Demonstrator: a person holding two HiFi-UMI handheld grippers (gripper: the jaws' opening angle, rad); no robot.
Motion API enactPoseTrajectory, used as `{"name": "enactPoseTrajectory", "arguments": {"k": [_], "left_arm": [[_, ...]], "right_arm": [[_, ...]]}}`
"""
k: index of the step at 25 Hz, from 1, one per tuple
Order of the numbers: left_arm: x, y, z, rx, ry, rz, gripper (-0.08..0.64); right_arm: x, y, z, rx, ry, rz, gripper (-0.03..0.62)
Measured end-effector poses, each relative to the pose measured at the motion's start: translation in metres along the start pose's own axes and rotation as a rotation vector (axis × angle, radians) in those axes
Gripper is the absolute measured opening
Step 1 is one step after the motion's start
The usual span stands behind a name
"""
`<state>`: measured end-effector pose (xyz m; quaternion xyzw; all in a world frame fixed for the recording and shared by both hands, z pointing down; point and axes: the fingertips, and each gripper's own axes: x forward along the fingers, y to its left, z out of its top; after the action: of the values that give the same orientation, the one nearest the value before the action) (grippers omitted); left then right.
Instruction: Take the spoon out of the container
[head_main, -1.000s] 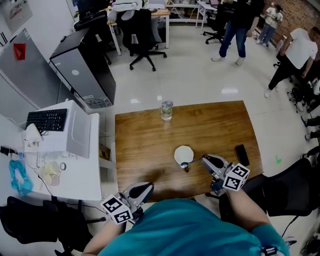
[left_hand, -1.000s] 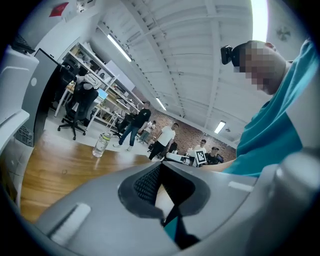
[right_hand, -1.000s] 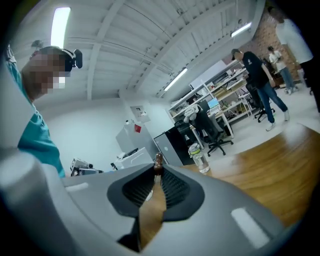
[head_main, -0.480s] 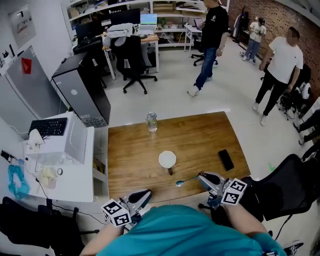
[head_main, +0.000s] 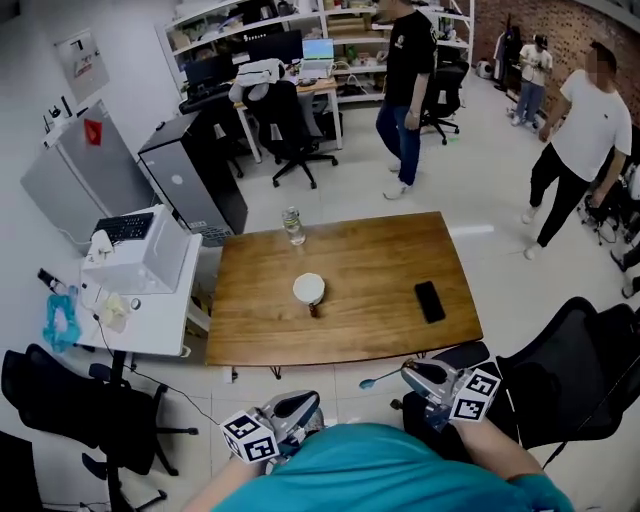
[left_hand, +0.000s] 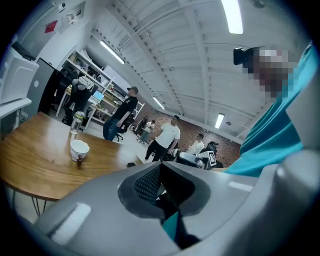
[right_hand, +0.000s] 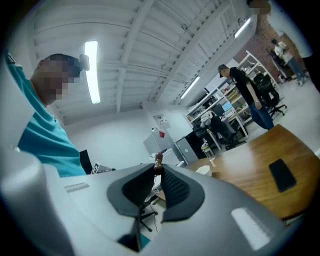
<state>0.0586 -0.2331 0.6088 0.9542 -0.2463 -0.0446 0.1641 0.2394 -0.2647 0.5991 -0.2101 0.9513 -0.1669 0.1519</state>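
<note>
- The right gripper (head_main: 409, 372) was clenched on the spoon (head_main: 384, 378) by its handle. The spoon lay roughly level, scoop end pointing left of the jaws, off the table's (head_main: 350, 338) near edge.
- The white bowl (head_main: 309, 288) stood mid-table, well apart from the spoon.
- The left gripper (head_main: 306, 400) was closed on nothing.

Wide bare tabletop (head_main: 370, 265); bowl (head_main: 309, 289), bottle (head_main: 292, 226), phone (head_main: 429, 301) stand well apart
</note>
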Motion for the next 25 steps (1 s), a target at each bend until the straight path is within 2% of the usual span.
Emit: {"name": "enactPoseTrajectory", "arguments": {"k": [3,6,10,13,16,18,22,25], "left_arm": [[-0.015,-0.033,0.024,0.019,-0.01,0.063,-0.002],[-0.034,-0.072,0.015,-0.004,-0.023,0.107,-0.002],[-0.06,-0.115,0.008,0.032,-0.019,0.13,-0.002],[-0.101,-0.12,0.006,0.042,-0.043,0.154,-0.002],[-0.151,-0.127,-0.002,0.107,-0.028,0.145,-0.002],[-0.19,-0.128,-0.006,0.119,-0.021,0.136,-0.002],[-0.266,-0.118,-0.004,0.092,-0.053,0.133,-0.002],[-0.298,-0.116,-0.007,0.048,-0.061,0.119,-0.002]], "right_arm": [[-0.018,0.029,0.014,0.018,-0.004,0.037,0.041],[-0.037,0.061,0.013,0.035,-0.012,0.07,0.04],[-0.047,0.102,0.009,0.049,0.001,0.112,0.041],[-0.031,0.13,-0.006,0.037,0.016,0.13,0.041],[-0.009,0.163,-0.018,0.02,0.024,0.123,0.04],[0.011,0.189,-0.027,0.013,0.025,0.108,0.04],[0.05,0.236,-0.05,0.025,0.016,0.094,0.041],[0.067,0.267,-0.062,0.036,0.018,0.09,0.041]]}}
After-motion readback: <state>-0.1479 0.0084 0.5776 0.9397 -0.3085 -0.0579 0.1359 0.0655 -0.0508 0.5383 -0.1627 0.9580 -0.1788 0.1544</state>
